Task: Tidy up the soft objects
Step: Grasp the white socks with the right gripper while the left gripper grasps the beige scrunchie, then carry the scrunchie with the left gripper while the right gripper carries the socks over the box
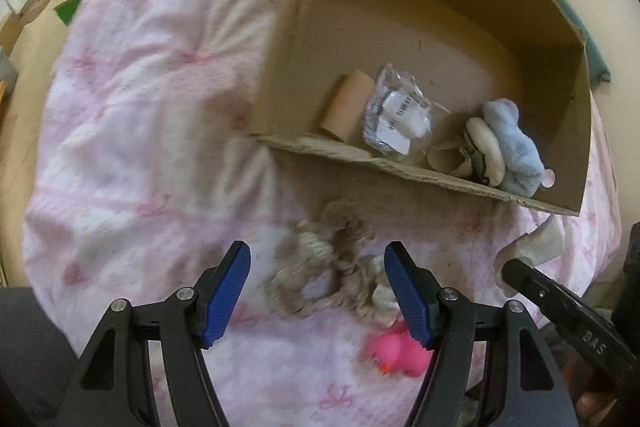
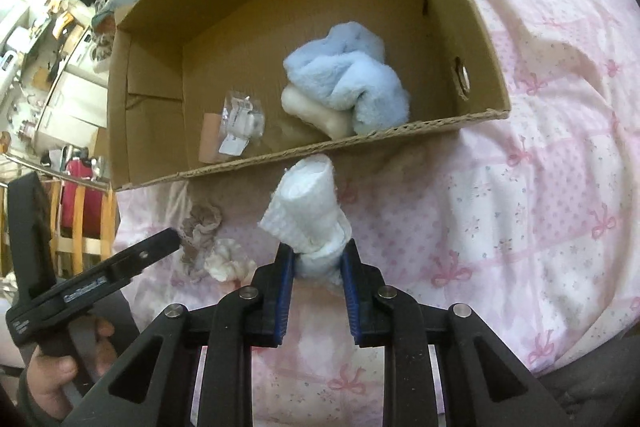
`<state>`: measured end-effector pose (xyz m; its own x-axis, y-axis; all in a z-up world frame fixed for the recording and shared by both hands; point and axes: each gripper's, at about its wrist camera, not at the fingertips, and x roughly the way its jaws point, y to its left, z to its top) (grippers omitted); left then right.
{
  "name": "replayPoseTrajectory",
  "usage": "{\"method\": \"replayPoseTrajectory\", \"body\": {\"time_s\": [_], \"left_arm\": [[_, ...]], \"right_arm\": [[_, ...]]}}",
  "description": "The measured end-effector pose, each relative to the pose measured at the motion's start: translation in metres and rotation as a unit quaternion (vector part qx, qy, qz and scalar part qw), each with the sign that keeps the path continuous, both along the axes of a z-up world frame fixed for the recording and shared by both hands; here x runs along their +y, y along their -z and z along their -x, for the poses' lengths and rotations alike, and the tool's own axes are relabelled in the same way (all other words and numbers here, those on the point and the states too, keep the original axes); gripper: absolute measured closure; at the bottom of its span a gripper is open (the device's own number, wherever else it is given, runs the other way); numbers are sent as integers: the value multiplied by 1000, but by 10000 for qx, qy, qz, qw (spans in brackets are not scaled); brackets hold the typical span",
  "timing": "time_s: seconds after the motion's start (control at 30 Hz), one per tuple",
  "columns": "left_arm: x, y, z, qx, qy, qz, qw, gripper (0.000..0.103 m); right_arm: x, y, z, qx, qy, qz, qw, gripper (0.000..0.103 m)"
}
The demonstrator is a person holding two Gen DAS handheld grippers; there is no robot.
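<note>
Right gripper (image 2: 318, 259) clamped on a white ribbed sock (image 2: 308, 215), bunched, just before the cardboard box (image 2: 486, 67), left gripper (image 1: 318, 277) spread wide over a beige scrunchie (image 1: 332, 267) near that box

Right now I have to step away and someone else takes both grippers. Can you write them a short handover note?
Right gripper: shut on the white sock, held just short of the cardboard box.
Left gripper: open, above the beige lace cloth on the pink bedspread.
Done: the blue fluffy cloth and a cream soft piece are in the box.
Left: drop the sock in; then the lace cloth and the pink rubber duck.
</note>
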<state>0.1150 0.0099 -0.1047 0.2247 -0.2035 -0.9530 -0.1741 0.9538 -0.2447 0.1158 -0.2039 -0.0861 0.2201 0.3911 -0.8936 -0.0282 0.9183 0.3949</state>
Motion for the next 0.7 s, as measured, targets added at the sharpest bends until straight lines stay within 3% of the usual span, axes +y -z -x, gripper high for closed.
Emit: {"method": "replayPoseTrajectory", "body": {"time_s": [0.07, 0.2, 0.4, 0.57, 0.7], "left_arm": [[-5, 8, -4, 89, 45, -18, 9999, 36], [-6, 23, -6, 286, 33, -434, 9986, 37], [5, 27, 0, 377, -71, -461, 9982, 52], [-3, 32, 14, 532, 254, -488, 9971, 84], [-8, 32, 23, 530, 361, -505, 9967, 93]], "right_arm": [[-2, 0, -2, 20, 62, -34, 10000, 78], [-5, -2, -1, 7, 95, -68, 9999, 78], [-6, -3, -2, 2, 102, -127, 9999, 78], [-6, -4, 0, 11, 46, -111, 9999, 78], [-3, -7, 5, -14, -45, -115, 9999, 78]]}}
